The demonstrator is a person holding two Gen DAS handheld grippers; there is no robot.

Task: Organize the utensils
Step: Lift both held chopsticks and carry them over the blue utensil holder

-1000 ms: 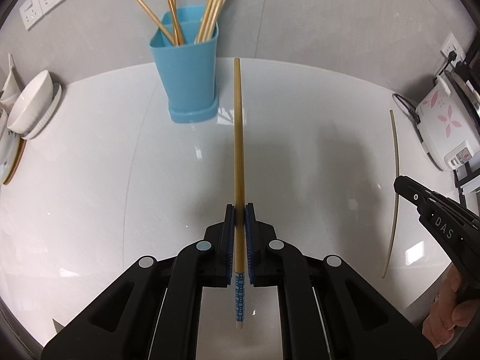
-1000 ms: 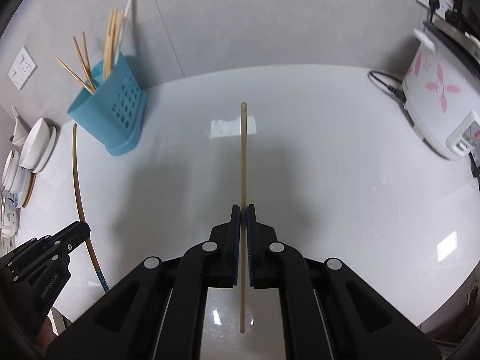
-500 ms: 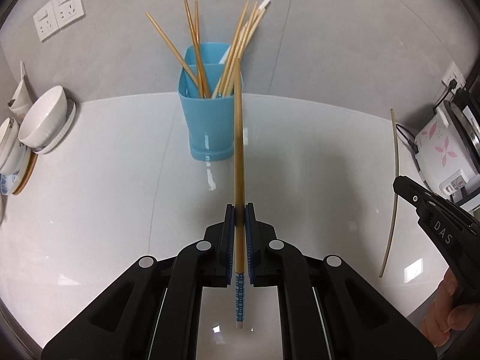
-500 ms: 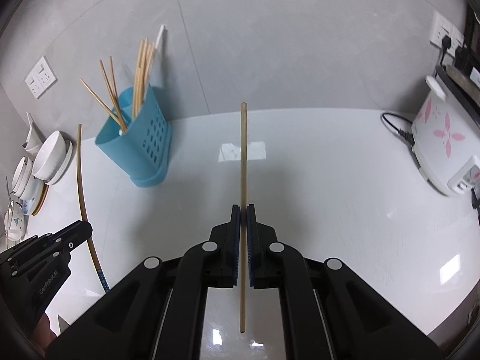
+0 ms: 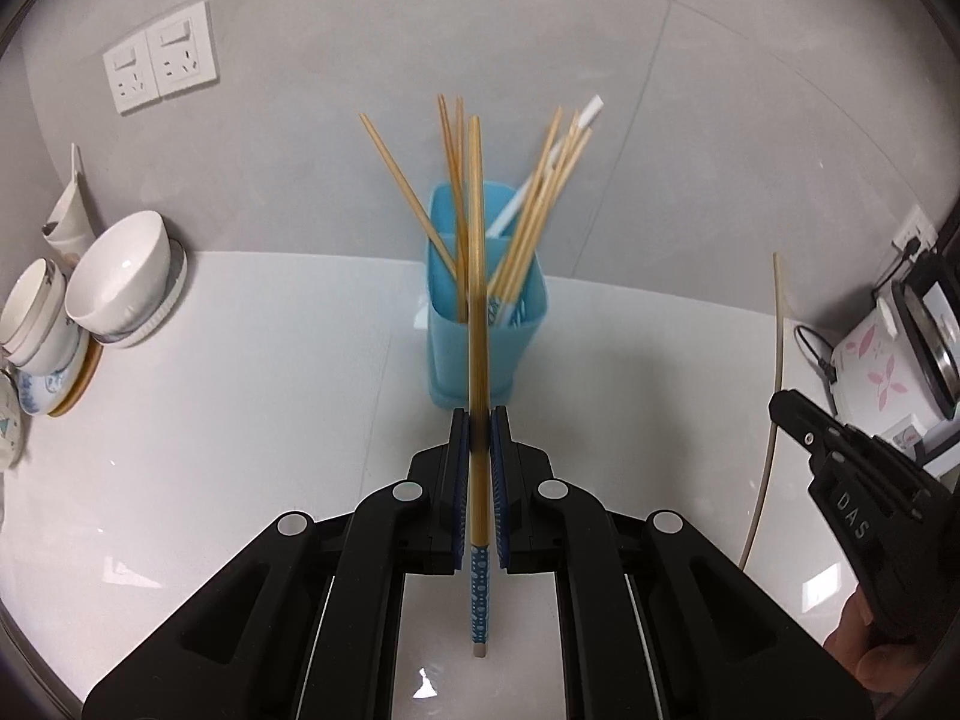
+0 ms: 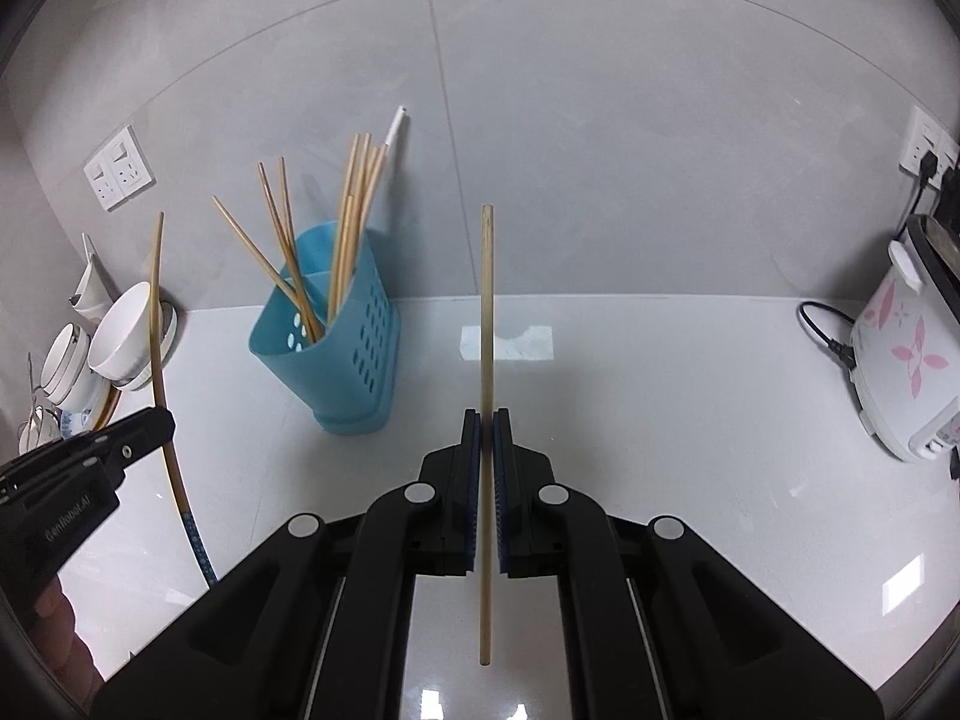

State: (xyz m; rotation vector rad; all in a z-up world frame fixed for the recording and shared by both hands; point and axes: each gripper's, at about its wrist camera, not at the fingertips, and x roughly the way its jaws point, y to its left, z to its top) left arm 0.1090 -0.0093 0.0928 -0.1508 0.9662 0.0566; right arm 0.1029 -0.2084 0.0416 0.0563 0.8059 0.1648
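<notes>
My left gripper (image 5: 478,420) is shut on a brown chopstick with a blue patterned end (image 5: 476,276), held above the counter and pointing at the blue utensil holder (image 5: 486,348). The holder has several chopsticks and a white utensil standing in it. My right gripper (image 6: 486,420) is shut on a pale wooden chopstick (image 6: 486,324), to the right of the holder (image 6: 342,354). The right gripper also shows at the right edge of the left wrist view (image 5: 786,411). The left gripper and its chopstick show at the left of the right wrist view (image 6: 159,420).
White bowls and plates (image 5: 114,276) are stacked at the left by the wall. A white rice cooker with pink flowers (image 6: 900,354) stands at the right, its cord on the counter. Wall sockets (image 5: 159,66) sit above the white counter (image 6: 660,420).
Both grippers have lifted and tilted up with their chopsticks. The left one has swung so its chopstick now lines up with the blue holder, which looks closer.
</notes>
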